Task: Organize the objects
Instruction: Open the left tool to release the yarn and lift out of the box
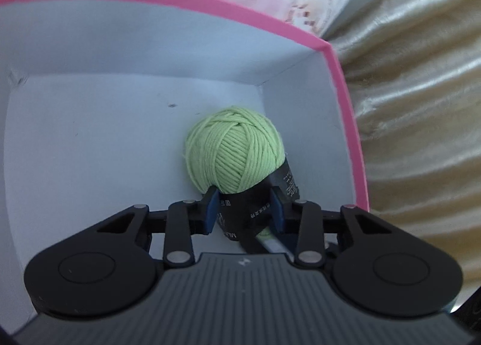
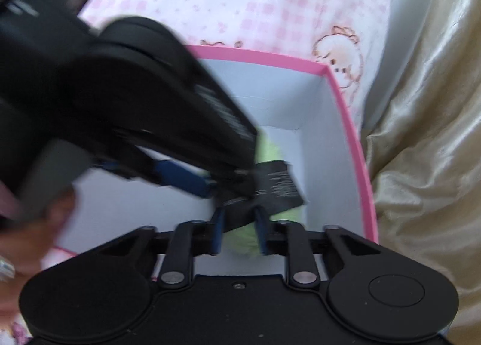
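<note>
Both grippers, left (image 1: 245, 209) and right (image 2: 239, 232), fingers clamping yarn ball (image 1: 234, 149) black label (image 1: 255, 212); print illegible.

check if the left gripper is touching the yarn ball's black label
Touching. The left wrist view shows the left gripper with both blue pads pressed against the black label of the green yarn ball.

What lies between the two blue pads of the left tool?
The black label band of the green yarn ball, gripped inside the pink-rimmed box; the left wrist view shows it.
</note>
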Tool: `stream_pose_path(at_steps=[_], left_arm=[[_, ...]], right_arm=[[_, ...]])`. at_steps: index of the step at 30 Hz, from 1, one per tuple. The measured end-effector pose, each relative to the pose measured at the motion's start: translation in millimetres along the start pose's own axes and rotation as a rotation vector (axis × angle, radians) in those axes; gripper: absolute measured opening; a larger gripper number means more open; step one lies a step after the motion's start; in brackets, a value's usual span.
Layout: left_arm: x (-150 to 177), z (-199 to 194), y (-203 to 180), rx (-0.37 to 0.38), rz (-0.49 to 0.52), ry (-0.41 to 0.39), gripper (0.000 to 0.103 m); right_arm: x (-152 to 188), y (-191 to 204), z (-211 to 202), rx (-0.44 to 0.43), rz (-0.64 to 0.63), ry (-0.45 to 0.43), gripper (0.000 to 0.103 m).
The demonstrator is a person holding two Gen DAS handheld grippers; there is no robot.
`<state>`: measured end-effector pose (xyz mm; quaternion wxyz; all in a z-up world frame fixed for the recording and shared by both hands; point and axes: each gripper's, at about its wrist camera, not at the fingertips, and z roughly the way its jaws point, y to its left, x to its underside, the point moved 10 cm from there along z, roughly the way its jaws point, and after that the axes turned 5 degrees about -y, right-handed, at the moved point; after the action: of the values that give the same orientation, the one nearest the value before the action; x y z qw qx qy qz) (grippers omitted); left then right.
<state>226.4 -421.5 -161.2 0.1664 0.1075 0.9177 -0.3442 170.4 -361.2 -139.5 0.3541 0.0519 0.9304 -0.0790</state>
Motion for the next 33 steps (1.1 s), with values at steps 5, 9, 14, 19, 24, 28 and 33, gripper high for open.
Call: stream_pose_path(at_steps=[5,9,14,19,24,28,33], left_arm=[[-4.6,2.2,-5.0,0.000,0.051,0.007,0.032],[-9.1,-6.7,4.7,-0.042,0.056,-0.032,0.032],[-11.1,-21.6,19.6,-0.067,0.035,-0.063,0.031],[-18.5,-29.0,23.8,-0.063,-0.001,-0.092,0.031],[-19.9,-42.7,27.5,-0.104,0.011,-0.089,0.047],[-14.1,-66.0,28.3,-0.134,0.064,-0.081,0.059],[-2.0,-113.2,34.8,-0.138,0.083,-0.064,0.065]], right_arm=[[-4.6,-9.2,1.6,0.017,0.029,-0.015,0.018],[-8.8,-10.9,11.2,0.031,-0.010,-0.007,0.018],[-16.5,-5.4,26.2,0.075,-0.104,-0.022,0.018],[-31.6,-7.1,32.9,0.059,-0.040,-0.030,0.018],[-26.2,-2.8,17.3,-0.040,0.080,-0.066,0.022],[-20.8,1.1,-3.1,-0.052,0.120,-0.080,0.033],[-17.2,23.4,-44.8,-0.068,0.109,-0.115,0.043]])
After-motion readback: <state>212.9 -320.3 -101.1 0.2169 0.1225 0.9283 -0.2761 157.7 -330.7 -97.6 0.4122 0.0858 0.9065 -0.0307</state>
